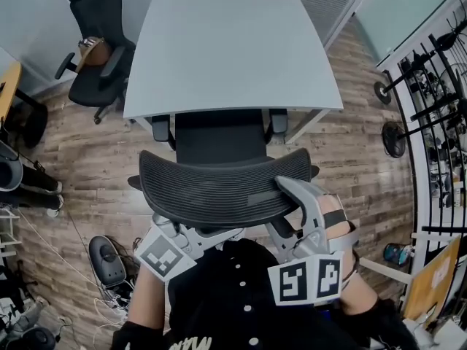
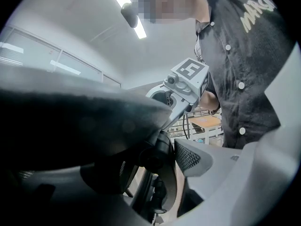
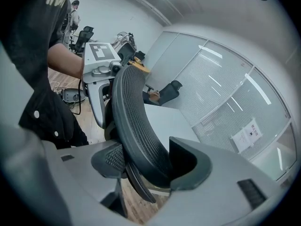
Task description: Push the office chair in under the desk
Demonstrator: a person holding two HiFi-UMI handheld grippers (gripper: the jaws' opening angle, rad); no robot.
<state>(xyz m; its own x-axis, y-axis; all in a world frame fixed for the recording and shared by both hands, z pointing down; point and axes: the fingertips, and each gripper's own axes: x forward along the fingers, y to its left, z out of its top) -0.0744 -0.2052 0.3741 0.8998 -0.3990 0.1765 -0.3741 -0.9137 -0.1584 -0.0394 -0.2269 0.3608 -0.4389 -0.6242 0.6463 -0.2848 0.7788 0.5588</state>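
Office chair (image 1: 219, 184) sits w/ seat partly under worktop (image 1: 230, 49), mesh backrest toward the person. Right claw (image 1: 286, 189) is clamped on backrest's top edge, rt side. Left claw (image 1: 166, 228) grips same edge at left, mesh filling its jaws. 2nd chair (image 1: 98, 46) stands well apart, beside worktop's far-left corner.

counting it off now: two office chairs, one mesh-backed chair (image 1: 219, 184) and one black chair (image 1: 98, 49), a single desk (image 1: 233, 42), and two grippers in play, the left gripper (image 1: 175, 232) and the right gripper (image 1: 292, 206), each carrying one marker cube (image 1: 164, 257), so two cubes all told.
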